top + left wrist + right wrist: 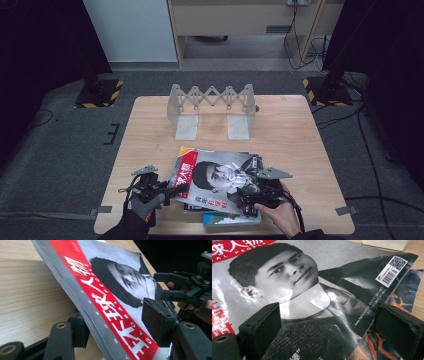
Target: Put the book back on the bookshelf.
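Magazines are lying stacked at the near edge of the worktop [150, 125], and the top magazine [215, 182] is being tilted up off the pile. The left gripper [172, 189] is clamping its spine edge, one pad beneath and one on the red cover band, probably to lift it free. The right gripper [245, 197] is hovering over the opposite corner, jaws spread wide and gripping nothing. A folding rack [212, 107] is standing empty at the far side, perhaps waiting for it. The lower magazines are mostly covered, their titles unreadable.
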Action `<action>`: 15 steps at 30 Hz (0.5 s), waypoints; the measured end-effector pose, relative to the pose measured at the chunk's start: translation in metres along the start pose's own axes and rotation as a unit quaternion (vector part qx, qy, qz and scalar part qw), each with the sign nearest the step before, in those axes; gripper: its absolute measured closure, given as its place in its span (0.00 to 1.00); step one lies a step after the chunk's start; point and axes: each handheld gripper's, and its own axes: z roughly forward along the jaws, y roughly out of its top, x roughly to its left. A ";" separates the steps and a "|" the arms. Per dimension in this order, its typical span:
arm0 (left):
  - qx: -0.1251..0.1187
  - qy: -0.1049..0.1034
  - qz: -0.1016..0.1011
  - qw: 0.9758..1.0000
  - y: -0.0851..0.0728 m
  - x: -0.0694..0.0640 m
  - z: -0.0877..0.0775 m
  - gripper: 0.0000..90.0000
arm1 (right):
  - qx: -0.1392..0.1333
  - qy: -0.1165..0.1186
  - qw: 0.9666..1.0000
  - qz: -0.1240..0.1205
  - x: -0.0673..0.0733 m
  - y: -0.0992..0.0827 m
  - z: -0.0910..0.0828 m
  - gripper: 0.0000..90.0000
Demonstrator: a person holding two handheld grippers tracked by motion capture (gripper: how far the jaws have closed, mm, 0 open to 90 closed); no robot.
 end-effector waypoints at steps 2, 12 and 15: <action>0.008 -0.005 0.001 1.000 0.002 0.002 0.002 0.50 | 0.000 0.001 1.000 0.002 0.000 0.000 0.000 0.08; 0.025 -0.005 0.000 1.000 0.004 0.004 0.004 0.70 | 0.002 0.003 1.000 0.003 0.000 0.000 0.000 0.08; 0.025 -0.002 0.004 1.000 0.005 0.003 0.004 0.76 | 0.003 0.004 1.000 0.003 -0.001 0.001 0.000 0.08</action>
